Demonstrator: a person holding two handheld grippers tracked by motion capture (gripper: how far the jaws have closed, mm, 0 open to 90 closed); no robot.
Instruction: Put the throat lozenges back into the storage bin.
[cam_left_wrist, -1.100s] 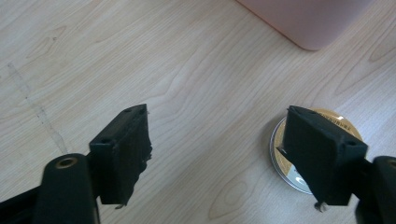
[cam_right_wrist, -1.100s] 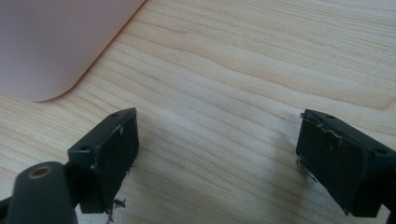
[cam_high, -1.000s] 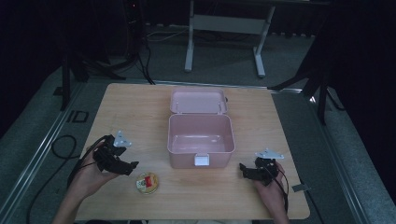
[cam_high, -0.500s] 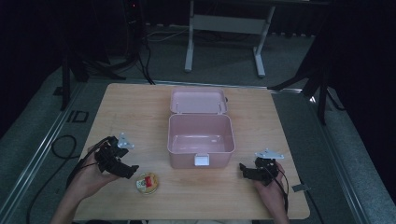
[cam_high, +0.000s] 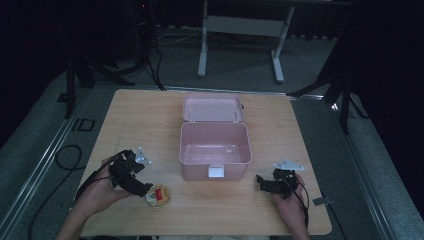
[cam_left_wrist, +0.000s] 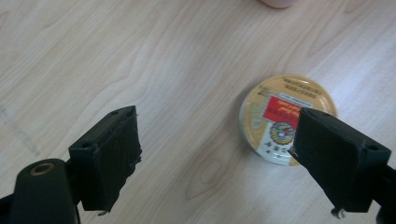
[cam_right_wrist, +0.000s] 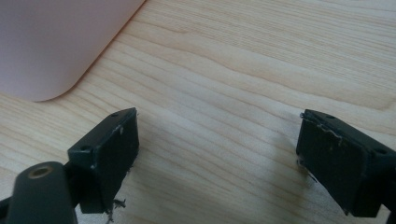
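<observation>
On pale wood table (cam_high: 150, 120), dark room

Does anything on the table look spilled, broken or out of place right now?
Nothing stands out. The pink box sits open and empty, lid back. The round tin lies flat beside the open left gripper, whose jaws have just been opening; nothing is spilled.

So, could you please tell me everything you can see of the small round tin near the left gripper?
The tin is small, round and flat, lying lid up on the wooden table. Its lid looks like gold-coloured metal, with a red and pale printed label whose writing is too small to read. It sits near the front edge, left of the open pink box. The left gripper hangs over it with jaws spread wide; one jaw overlaps its edge in that gripper's view, and contact cannot be judged.
</observation>
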